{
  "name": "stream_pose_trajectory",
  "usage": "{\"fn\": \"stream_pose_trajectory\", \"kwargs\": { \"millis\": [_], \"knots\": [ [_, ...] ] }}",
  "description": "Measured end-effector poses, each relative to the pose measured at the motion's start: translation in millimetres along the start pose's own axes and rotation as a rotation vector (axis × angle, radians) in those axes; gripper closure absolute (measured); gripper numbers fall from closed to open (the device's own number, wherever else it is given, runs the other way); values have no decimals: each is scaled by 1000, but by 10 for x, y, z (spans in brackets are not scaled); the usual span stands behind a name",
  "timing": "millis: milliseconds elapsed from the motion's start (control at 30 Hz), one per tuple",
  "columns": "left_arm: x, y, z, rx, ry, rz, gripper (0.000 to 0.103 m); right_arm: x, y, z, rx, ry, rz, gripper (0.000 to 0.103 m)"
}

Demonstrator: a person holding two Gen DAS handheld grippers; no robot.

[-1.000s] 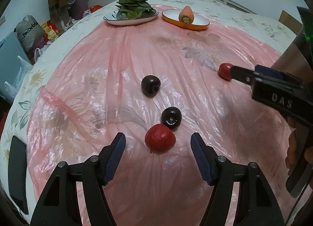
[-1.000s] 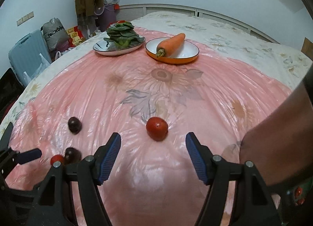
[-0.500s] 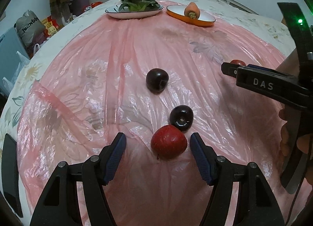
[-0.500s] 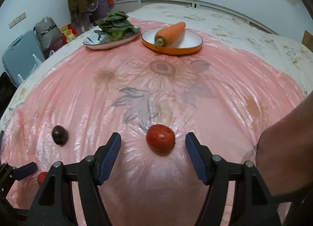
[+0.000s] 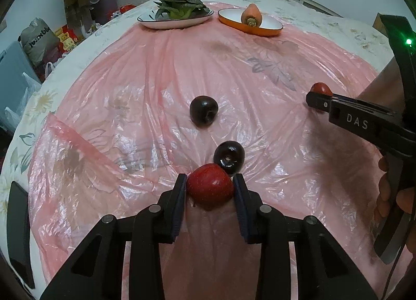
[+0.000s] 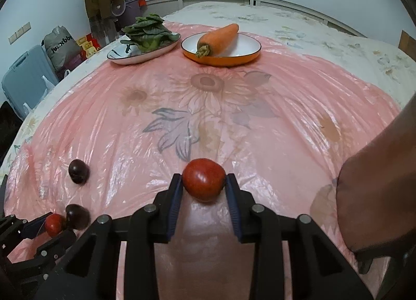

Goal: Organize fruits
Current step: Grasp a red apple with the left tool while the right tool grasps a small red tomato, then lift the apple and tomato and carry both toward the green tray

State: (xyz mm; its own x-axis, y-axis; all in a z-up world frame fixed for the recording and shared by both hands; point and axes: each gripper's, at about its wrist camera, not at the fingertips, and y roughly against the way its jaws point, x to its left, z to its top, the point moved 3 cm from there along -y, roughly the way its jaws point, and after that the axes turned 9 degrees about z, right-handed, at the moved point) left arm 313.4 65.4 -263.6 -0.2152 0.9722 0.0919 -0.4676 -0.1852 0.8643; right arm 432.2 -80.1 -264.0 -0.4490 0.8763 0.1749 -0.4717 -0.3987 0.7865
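My left gripper (image 5: 210,188) is shut on a red fruit (image 5: 210,187) that rests on the pink plastic sheet (image 5: 130,86). A dark plum (image 5: 229,157) touches that fruit just beyond it, and a second dark plum (image 5: 203,114) lies farther out. My right gripper (image 6: 203,187) is shut on a red tomato-like fruit (image 6: 203,179) on the sheet; it also shows at the right of the left wrist view (image 5: 321,89). In the right wrist view the left gripper (image 6: 53,224), its red fruit (image 6: 54,224) and both plums (image 6: 78,216) (image 6: 78,171) sit at the lower left.
At the far edge stand a white plate of leafy greens (image 6: 145,51) and an orange bowl (image 6: 221,59) holding a carrot (image 6: 219,38). The sheet covers a floral-clothed round table (image 6: 338,40). Bags and a suitcase (image 6: 23,79) stand on the floor at left.
Both grippers moved forward and closed: the left on the red fruit beside the plum, the right on the red tomato-like fruit. Both were open around them before.
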Motion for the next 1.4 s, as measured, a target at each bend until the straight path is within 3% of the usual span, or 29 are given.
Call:
{"fn": "stream_pose_trajectory", "kwargs": {
  "millis": [600, 900, 1400],
  "knots": [
    [135, 336, 31, -33, 47, -23, 73, 92, 528, -283, -36, 45, 10, 44],
    [253, 514, 58, -89, 102, -54, 74, 148, 692, -371, -51, 52, 42, 44],
    [284, 814, -41, -116, 89, -79, 76, 252, 901, -543, -47, 62, 75, 44]
  ]
}}
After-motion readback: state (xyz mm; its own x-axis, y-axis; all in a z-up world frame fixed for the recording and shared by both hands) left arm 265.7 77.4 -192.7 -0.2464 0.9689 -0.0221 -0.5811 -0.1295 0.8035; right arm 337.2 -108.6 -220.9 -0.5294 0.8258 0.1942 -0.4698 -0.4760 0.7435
